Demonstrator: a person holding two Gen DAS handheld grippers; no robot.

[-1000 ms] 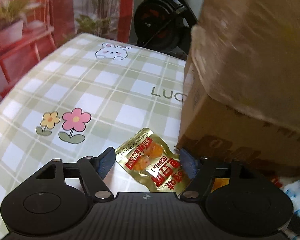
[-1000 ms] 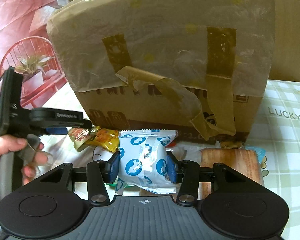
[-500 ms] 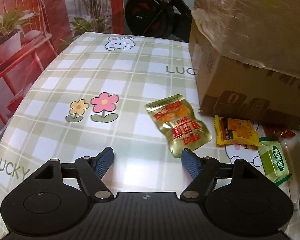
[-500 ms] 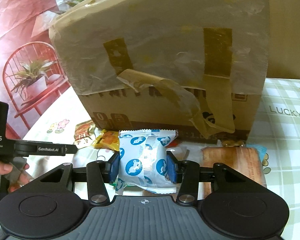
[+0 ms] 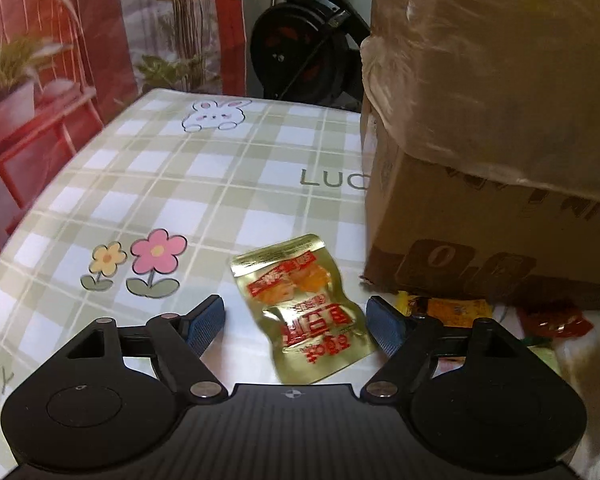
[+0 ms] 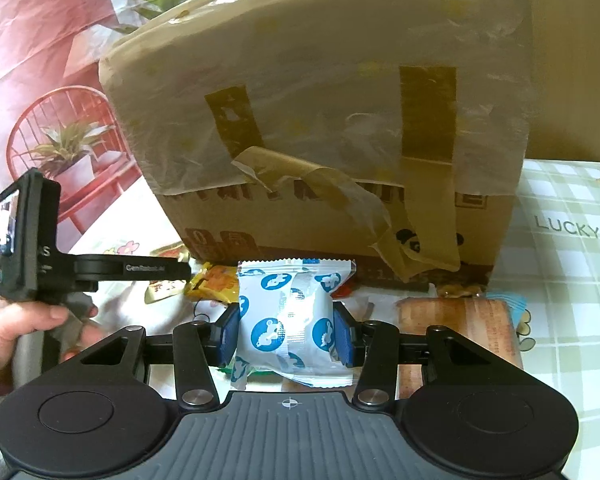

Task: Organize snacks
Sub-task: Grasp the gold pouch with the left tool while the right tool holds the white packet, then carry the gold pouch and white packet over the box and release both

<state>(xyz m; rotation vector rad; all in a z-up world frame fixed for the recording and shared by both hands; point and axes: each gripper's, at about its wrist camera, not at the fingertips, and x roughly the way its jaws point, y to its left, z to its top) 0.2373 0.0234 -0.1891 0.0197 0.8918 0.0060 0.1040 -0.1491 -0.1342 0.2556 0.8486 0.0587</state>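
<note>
A gold snack pouch [image 5: 306,306] with red print lies flat on the checked tablecloth [image 5: 204,184], partly between the fingers of my left gripper [image 5: 300,326], which is open and not touching it. My right gripper [image 6: 286,336] is shut on a white packet with blue round prints [image 6: 288,320], held in front of a taped cardboard box [image 6: 332,136]. The left gripper [image 6: 100,270] also shows at the left of the right wrist view, held by a hand, above the gold pouch [image 6: 160,286].
The big cardboard box [image 5: 492,140] stands at the right. Small yellow [image 5: 456,308] and red [image 5: 556,320] packets lie along its base. A brown wafer-like packet [image 6: 456,328] lies at right. An exercise bike [image 5: 300,44] stands beyond the table's far edge.
My left gripper has moved forward and lower over the gold pouch, which now lies between its open fingers. My right gripper holds the white packet still.
</note>
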